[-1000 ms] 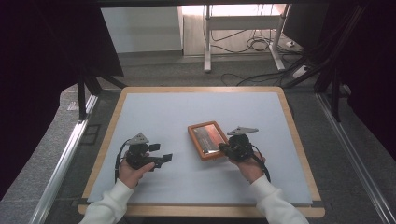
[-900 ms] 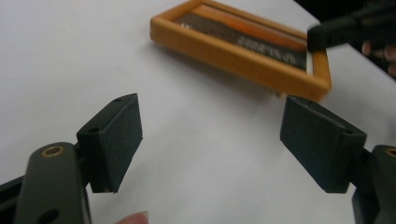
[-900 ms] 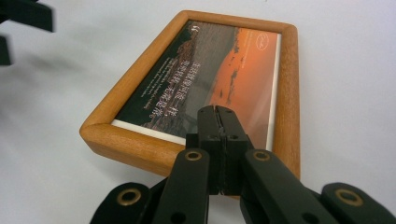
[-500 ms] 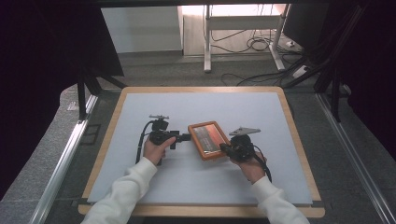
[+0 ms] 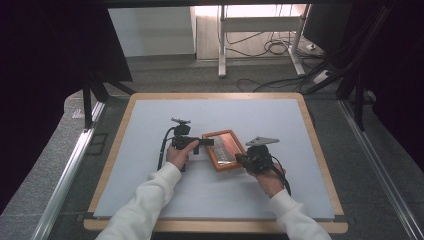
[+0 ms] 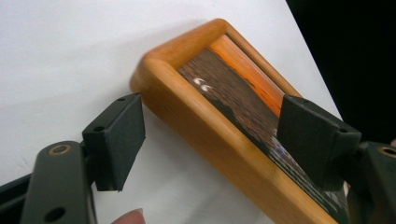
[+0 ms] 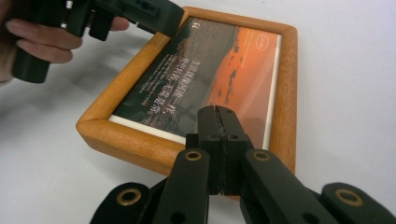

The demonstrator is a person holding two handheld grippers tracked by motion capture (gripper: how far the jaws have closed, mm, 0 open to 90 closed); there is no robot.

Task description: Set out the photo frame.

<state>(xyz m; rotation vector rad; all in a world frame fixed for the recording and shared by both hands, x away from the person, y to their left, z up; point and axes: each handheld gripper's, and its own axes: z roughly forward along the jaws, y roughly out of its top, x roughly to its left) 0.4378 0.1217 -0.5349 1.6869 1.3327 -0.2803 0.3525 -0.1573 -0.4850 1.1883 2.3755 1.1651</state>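
Wooden frame (image 5: 224, 149) lying flat mid-tabletop (image 5: 150, 120), nearer the front edge; left gripper (image 6: 210, 135) spread wide around one frame edge, probably to grab it; right gripper (image 7: 218, 122) pinched closed, pressing the glass, likely steadying

White sleeves (image 5: 145, 200) (black hand-held grippers (image 5: 207, 142))

A wooden picture frame (image 5: 224, 149) with rounded orange-brown edges lies flat, face up, on the white bench (image 5: 150, 120), near its middle and a little toward the near edge. It sits skewed to the bench edges. Under its glass is a dark print with an orange sunset band and small white lettering.
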